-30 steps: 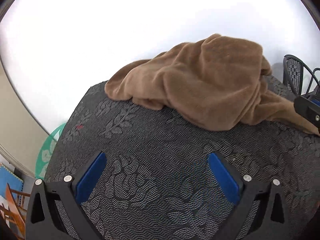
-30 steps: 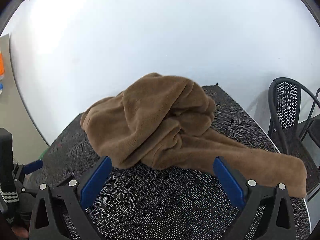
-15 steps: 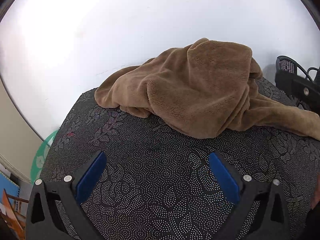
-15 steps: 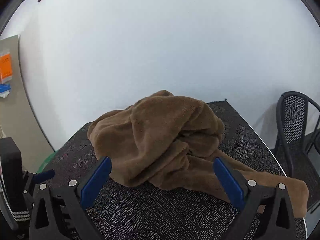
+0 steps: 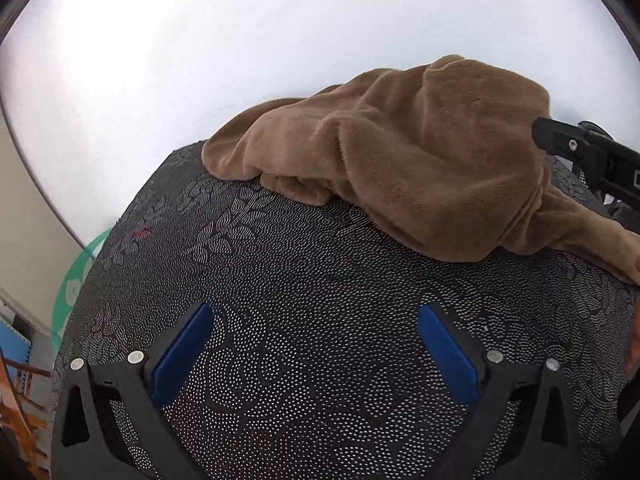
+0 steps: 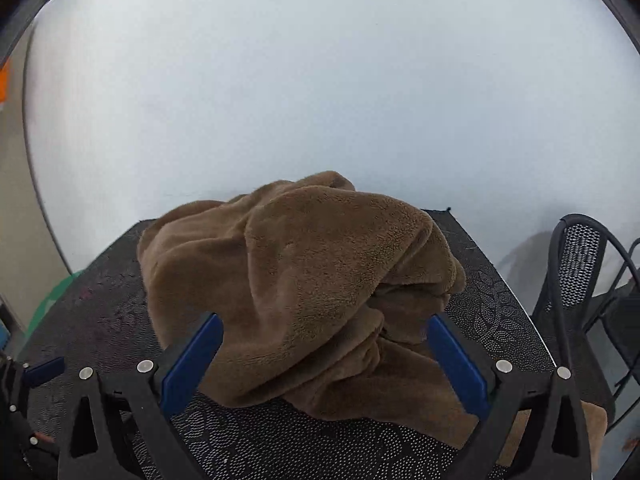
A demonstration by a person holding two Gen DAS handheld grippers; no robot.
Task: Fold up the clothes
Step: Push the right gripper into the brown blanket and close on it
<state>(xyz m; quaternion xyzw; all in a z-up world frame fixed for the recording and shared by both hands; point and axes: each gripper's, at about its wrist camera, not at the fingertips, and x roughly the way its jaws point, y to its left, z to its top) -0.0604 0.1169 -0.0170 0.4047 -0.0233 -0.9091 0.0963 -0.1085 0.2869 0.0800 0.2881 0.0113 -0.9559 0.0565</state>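
Observation:
A crumpled brown fleece garment [image 5: 420, 168] lies in a heap on the far part of a table with a black patterned cloth [image 5: 304, 320]. One long part of it trails to the right edge. My left gripper [image 5: 316, 324] stands open over bare cloth, short of the heap. In the right wrist view the same garment [image 6: 304, 280] fills the middle, and my right gripper [image 6: 326, 334] is open with the near side of the heap between its blue fingers [image 6: 192, 360]. The right gripper's black body [image 5: 588, 156] shows at the right edge of the left wrist view.
A white wall stands right behind the table. A black mesh chair [image 6: 580, 280] is beside the table's right edge. A green round object [image 5: 76, 276] sits below the table's left edge. The left gripper's tip [image 6: 40, 372] shows at the lower left of the right wrist view.
The right gripper has moved forward and down until the heap sits between its fingers. The left gripper's view shifted a little; both stayed open and the garment has not moved.

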